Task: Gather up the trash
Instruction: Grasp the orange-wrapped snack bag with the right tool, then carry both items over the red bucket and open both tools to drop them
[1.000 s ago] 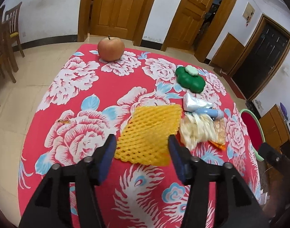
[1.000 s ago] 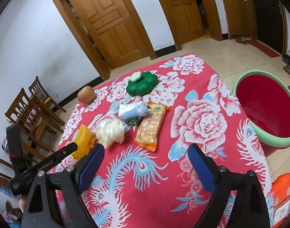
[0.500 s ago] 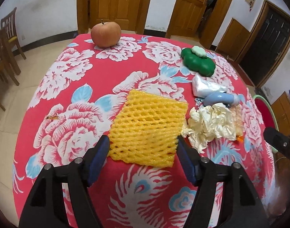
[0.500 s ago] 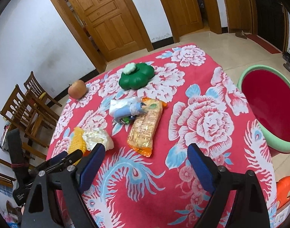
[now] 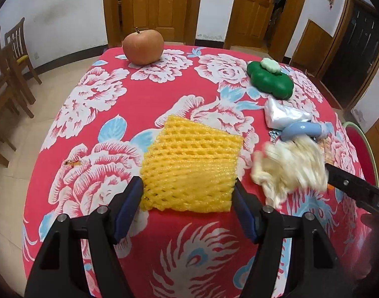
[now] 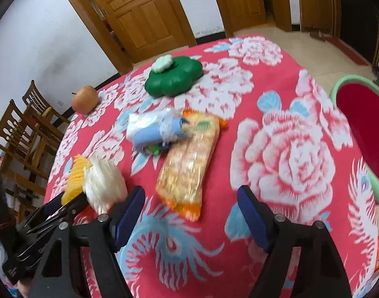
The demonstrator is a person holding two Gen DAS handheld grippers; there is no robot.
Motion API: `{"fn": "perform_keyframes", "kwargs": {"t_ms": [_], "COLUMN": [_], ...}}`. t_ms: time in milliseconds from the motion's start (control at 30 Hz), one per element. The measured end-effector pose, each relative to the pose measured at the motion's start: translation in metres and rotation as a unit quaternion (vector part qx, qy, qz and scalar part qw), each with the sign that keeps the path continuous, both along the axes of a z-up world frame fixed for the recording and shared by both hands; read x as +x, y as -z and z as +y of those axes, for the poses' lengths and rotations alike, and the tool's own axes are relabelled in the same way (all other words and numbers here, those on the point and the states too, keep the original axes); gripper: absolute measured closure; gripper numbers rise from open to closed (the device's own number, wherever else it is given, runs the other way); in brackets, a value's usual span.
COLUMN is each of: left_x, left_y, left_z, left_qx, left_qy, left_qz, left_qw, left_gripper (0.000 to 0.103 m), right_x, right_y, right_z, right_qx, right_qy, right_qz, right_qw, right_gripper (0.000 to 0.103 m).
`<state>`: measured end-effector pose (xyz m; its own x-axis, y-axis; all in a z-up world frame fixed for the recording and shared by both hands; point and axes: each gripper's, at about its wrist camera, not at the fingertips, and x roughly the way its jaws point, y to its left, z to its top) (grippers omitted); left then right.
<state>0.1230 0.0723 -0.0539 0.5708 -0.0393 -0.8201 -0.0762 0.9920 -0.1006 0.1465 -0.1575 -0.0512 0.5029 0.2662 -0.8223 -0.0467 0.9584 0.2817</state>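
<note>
- The left gripper (image 5: 188, 196) has advanced; its wide-open jaws now flank the yellow foam net (image 5: 189, 168) near the table's (image 5: 90, 104) front edge.
- The net looks light, soft and squashy; pinching its near edge should hold.
- The right gripper (image 6: 190, 212) hangs open, empty.

1. One apple (image 5: 143, 46)
2. One yellow foam fruit net (image 5: 189, 171)
3. One crumpled white wrapper (image 5: 288, 166)
4. One orange snack packet (image 6: 189, 164)
5. One green flower-shaped container (image 6: 174, 75)
6. One green-rimmed red basin (image 6: 363, 114)
7. Two wooden doors (image 5: 154, 5)
</note>
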Motion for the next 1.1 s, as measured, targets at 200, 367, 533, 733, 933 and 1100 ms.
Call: {"fn": "perform_keyframes", "kwargs": {"t_ms": [200,367,533,733,933,1100], "left_x": [0.005,0.006,0.006,-0.001,-0.016,-0.026], "left_y": [0.001,0.001,-0.001,-0.007,-0.025,-0.039], "left_z": [0.001,0.002,0.007,0.013,0.006,-0.005], "left_qx": [0.016,0.023,0.011,-0.035,-0.062,-0.080], "left_qy": [-0.012,-0.012,-0.013,-0.014,0.000,0.014], "left_qz": [-0.001,-0.010,-0.010,-0.019,-0.040,-0.050], "left_qw": [0.9998,0.9996,0.9998,0.9991,0.9973,0.9954], "left_gripper": [0.033,0.052,0.084,0.091,0.091,0.091], "right_x": [0.008,0.007,0.004,-0.011,-0.031,-0.047], "right_y": [0.002,0.002,0.002,-0.003,-0.015,-0.024], "right_z": [0.016,0.018,0.011,-0.001,-0.022,-0.039], "right_qx": [-0.045,-0.052,-0.034,-0.018,-0.002,0.012], "right_qy": [-0.010,-0.015,-0.013,-0.003,0.014,0.026], "right_qz": [-0.014,-0.025,-0.025,-0.035,-0.050,-0.063], "right_qw": [0.999,0.998,0.999,0.999,0.999,0.998], "right_gripper": [0.031,0.058,0.061,0.061,0.061,0.061]}}
